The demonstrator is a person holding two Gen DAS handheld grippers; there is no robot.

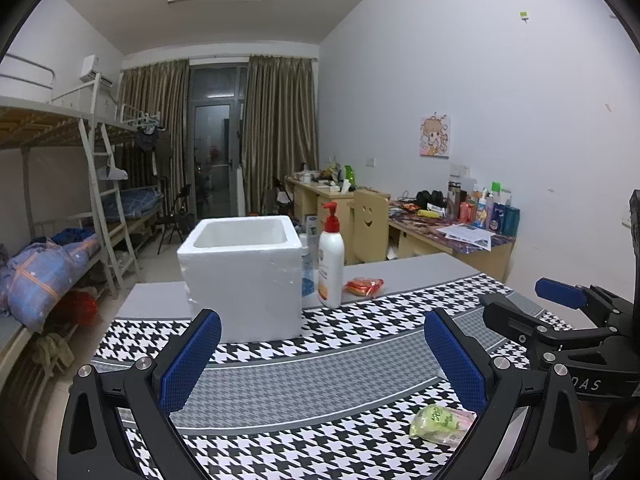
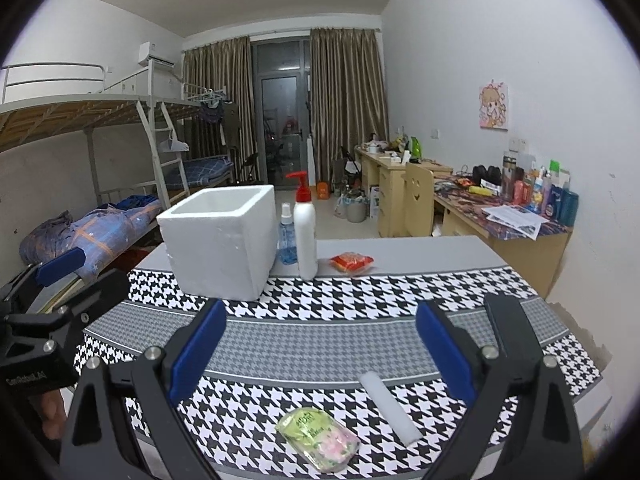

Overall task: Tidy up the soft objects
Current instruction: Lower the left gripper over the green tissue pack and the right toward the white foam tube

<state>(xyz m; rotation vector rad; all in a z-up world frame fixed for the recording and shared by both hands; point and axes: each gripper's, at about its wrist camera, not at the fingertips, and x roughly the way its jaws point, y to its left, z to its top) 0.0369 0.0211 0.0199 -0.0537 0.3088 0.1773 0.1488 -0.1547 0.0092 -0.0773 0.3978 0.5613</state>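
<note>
Hovering with jaws apart and empty, the right gripper [image 2: 316, 344] is judged pre-grasp; the green packet [image 2: 318, 438], just below its jaws, needs lowering and closing, while the left gripper [image 1: 322, 356] is held equally spread.

Take the white foam box [image 2: 219, 240] as your landmark. Its top is open, so you can drop in from above. Tight against its right side stand a small blue spray bottle [image 2: 286, 240] and a tall white pump bottle [image 2: 305, 232], so that side's blocked. Further right lies a flat red packet [image 2: 351, 261]. In front of the box the houndstooth cloth [image 2: 320, 344] is bare for a stretch, then near you sit a green packet [image 2: 318, 436] and a white foam stick [image 2: 390, 408].
</note>
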